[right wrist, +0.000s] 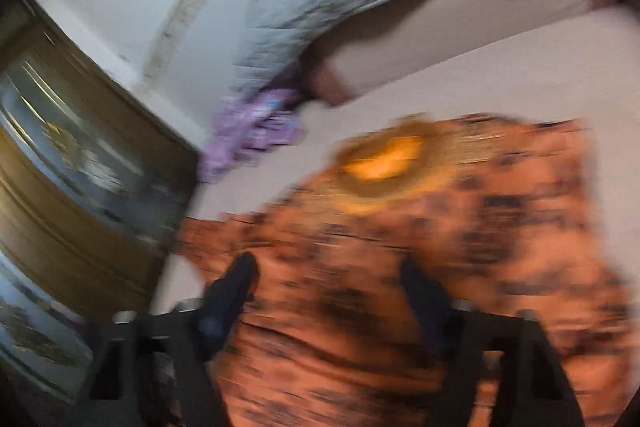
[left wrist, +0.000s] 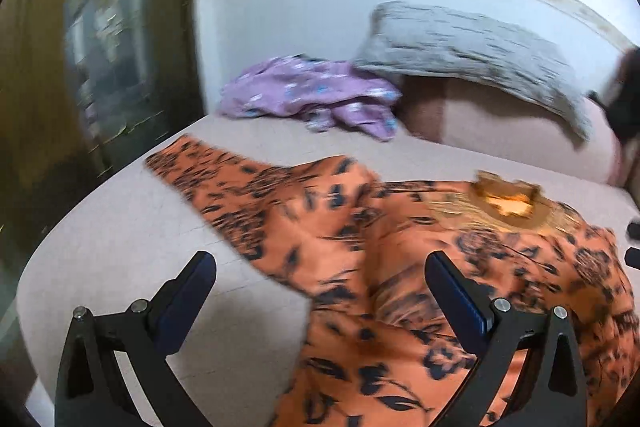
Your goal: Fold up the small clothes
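The right wrist view is motion-blurred throughout: the orange patterned garment [right wrist: 400,267] shows no sharp print. In the left wrist view, its near hem is cut off by the bottom edge. A dark object [left wrist: 628,95] at far right is unidentifiable.

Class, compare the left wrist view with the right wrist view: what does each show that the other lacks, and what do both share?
Only the left wrist view shows the orange garment's long sleeve spread flat, and the open left claw. Only the right wrist view shows the right claw, open above the cloth. Both share the orange patterned garment, purple garment, grey pillow and bed.
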`<state>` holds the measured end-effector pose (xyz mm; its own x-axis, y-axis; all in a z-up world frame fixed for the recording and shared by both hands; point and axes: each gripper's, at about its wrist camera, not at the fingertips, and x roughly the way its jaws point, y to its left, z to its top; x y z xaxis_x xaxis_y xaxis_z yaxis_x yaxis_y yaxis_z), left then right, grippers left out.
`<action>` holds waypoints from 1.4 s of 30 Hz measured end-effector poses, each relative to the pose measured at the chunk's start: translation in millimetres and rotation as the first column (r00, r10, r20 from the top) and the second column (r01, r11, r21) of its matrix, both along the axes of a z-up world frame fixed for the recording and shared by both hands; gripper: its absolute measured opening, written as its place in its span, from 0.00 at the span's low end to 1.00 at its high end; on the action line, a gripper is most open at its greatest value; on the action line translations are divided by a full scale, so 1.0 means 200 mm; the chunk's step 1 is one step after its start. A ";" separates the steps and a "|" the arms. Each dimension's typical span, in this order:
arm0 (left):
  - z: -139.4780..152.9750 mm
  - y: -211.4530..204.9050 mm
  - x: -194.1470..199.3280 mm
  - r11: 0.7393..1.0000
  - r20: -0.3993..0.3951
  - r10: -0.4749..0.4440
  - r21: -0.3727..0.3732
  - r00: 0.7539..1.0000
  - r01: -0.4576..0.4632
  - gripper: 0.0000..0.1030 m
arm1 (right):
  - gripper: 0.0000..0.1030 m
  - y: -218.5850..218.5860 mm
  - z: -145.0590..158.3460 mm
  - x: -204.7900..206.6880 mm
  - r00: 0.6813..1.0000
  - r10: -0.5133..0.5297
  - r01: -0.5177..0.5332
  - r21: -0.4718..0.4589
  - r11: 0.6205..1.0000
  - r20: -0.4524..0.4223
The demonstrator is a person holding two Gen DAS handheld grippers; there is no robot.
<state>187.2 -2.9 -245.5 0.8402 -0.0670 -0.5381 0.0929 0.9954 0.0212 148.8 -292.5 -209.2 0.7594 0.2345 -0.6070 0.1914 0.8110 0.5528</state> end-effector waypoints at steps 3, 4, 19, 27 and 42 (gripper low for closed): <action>-0.02 -0.09 -0.02 0.995 0.006 -0.096 0.010 0.995 0.096 0.99 | 0.38 -0.17 -0.08 -0.15 0.995 -0.073 0.069 -0.063 0.996 -0.072; -0.04 -0.11 -0.03 0.993 0.005 -0.118 0.018 0.993 0.118 0.96 | 0.38 -0.23 -0.11 -0.20 0.991 -0.110 0.106 -0.053 0.993 -0.082; -0.22 -0.12 0.23 0.985 -0.286 -0.166 -0.098 0.944 0.144 0.77 | 0.40 -0.38 -0.34 -0.10 0.959 -0.165 0.176 0.029 0.984 -0.231; 0.08 0.47 0.29 0.961 -0.218 0.096 -0.233 0.971 -0.148 0.98 | 0.61 -0.31 -0.20 -0.14 0.986 -0.130 0.135 0.050 0.990 -0.101; -0.23 1.13 1.09 0.684 -0.589 0.259 -0.448 0.766 -0.576 0.73 | 0.61 -0.24 -0.20 -0.10 0.992 -0.059 0.058 -0.011 0.998 -0.110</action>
